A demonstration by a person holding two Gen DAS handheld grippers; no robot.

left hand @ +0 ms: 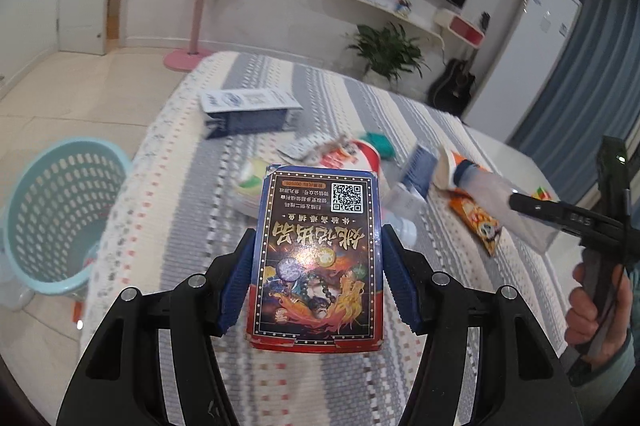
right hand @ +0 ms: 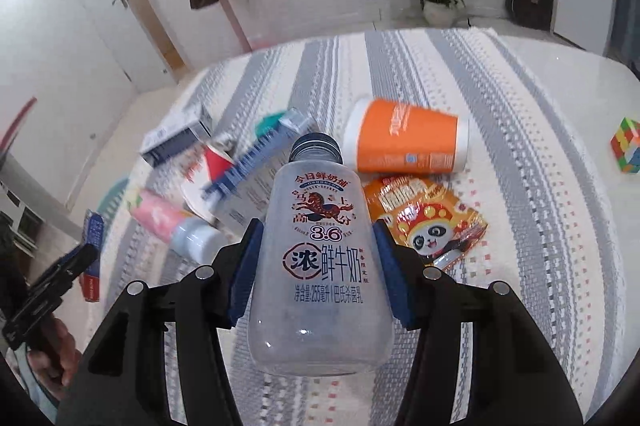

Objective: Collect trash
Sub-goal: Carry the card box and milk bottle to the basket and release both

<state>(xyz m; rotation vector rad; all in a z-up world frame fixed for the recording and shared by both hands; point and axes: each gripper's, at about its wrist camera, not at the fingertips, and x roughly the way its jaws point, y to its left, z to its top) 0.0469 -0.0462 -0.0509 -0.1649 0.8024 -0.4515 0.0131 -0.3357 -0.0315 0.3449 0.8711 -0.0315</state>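
Note:
My left gripper (left hand: 319,240) is shut on a blue and red card box (left hand: 316,266) with a QR code, held up above the striped tablecloth (left hand: 180,234). In the right wrist view my right gripper (right hand: 318,232) is shut on a clear plastic milk bottle (right hand: 320,278) with a dark cap, its blue pads (right hand: 244,278) pressing both sides. The bottle hangs over the trash pile. A light blue perforated basket (left hand: 56,210) stands on the floor left of the table. The right gripper (left hand: 536,206), held by a hand, shows at the right edge of the left wrist view.
On the cloth lie an orange paper cup (right hand: 404,142), an orange panda snack packet (right hand: 428,222), a pink bottle (right hand: 168,222), a blue-white carton (right hand: 256,162) and a blue box (left hand: 244,110). A colour cube (right hand: 626,146) sits far right. A coat stand (left hand: 196,22) and a plant (left hand: 388,50) stand beyond.

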